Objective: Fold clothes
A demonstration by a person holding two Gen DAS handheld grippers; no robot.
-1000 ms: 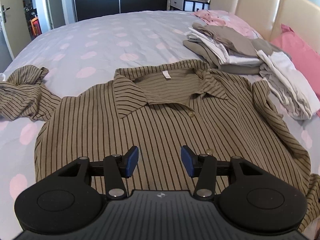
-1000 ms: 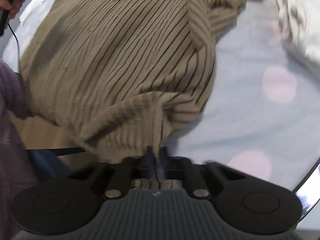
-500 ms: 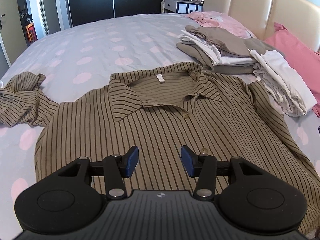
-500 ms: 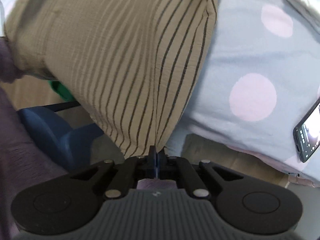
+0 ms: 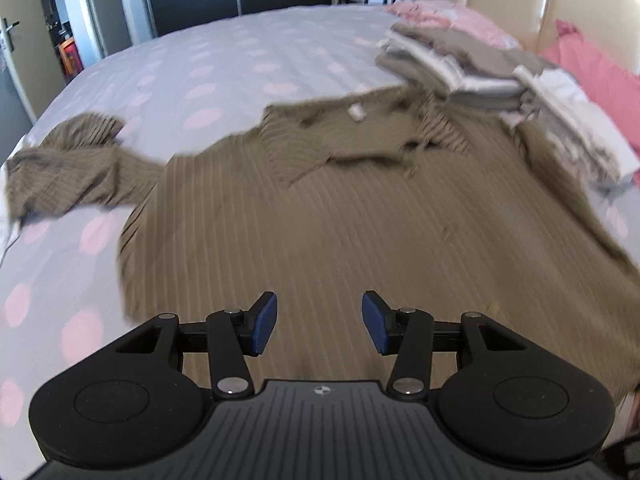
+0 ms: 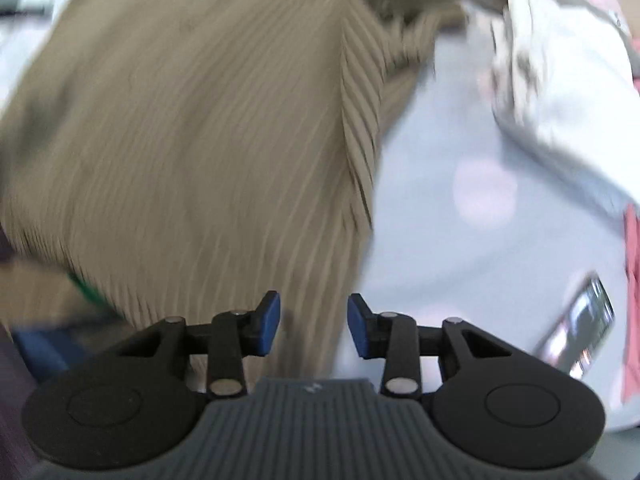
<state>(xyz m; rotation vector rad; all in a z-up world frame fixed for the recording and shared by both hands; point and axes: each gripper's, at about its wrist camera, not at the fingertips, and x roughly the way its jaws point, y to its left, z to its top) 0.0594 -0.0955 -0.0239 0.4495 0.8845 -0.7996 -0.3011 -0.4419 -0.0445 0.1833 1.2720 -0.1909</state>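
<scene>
Left gripper and right gripper both gape, empty, over striped shirt (neck label blurred, unreadable).

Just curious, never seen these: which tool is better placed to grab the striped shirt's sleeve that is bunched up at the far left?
Probably left. The left tool is open over the shirt, with that sleeve in its view; the right tool faces the opposite edge.

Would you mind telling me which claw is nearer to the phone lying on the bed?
Right. The right claw hangs open over the striped shirt's hem, with the phone just to its right. The left claw hovers open over the shirt's middle; no phone appears there.
</scene>
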